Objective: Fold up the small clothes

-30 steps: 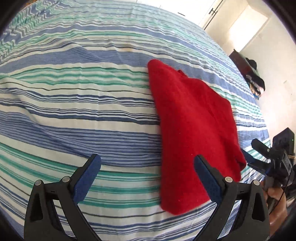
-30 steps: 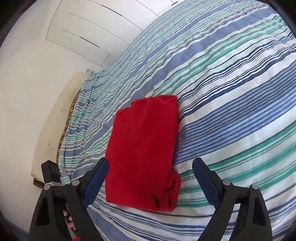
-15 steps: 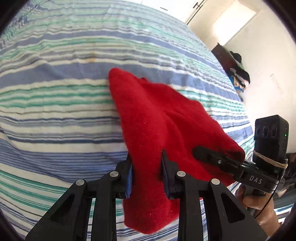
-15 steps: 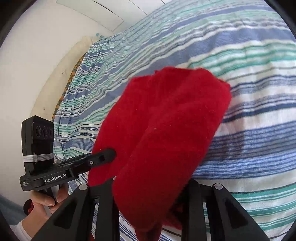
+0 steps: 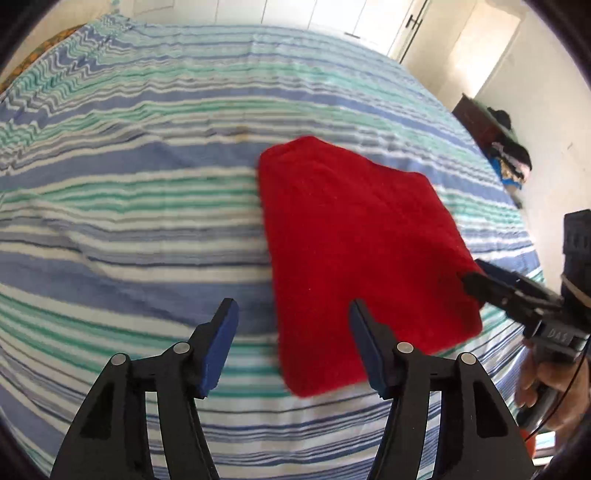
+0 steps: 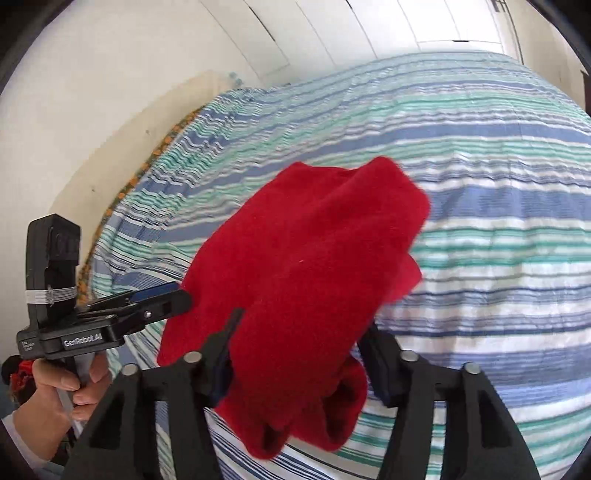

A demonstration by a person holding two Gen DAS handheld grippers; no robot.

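A folded red garment [image 5: 354,258] lies on the striped bedsheet [image 5: 129,206]. My left gripper [image 5: 291,343] is open, its right finger over the garment's near left edge, and holds nothing. My right gripper [image 6: 295,354] is partly open with the red garment [image 6: 303,280] bunched between its fingers and draped over them; its fingers [image 5: 487,284] show at the garment's right edge in the left wrist view. The left gripper [image 6: 162,299] shows beside the garment's left edge in the right wrist view.
The bed fills both views. A white wall and headboard area [image 6: 129,92] lie to the left. A dark cabinet with piled clothes [image 5: 506,155] stands past the bed's far right corner. White cupboard doors [image 5: 369,14] stand beyond the bed.
Both grippers closed on the garment's near end and lifted it; now the left gripper has opened and let go, the right has widened, and the garment lies flatter and further away.
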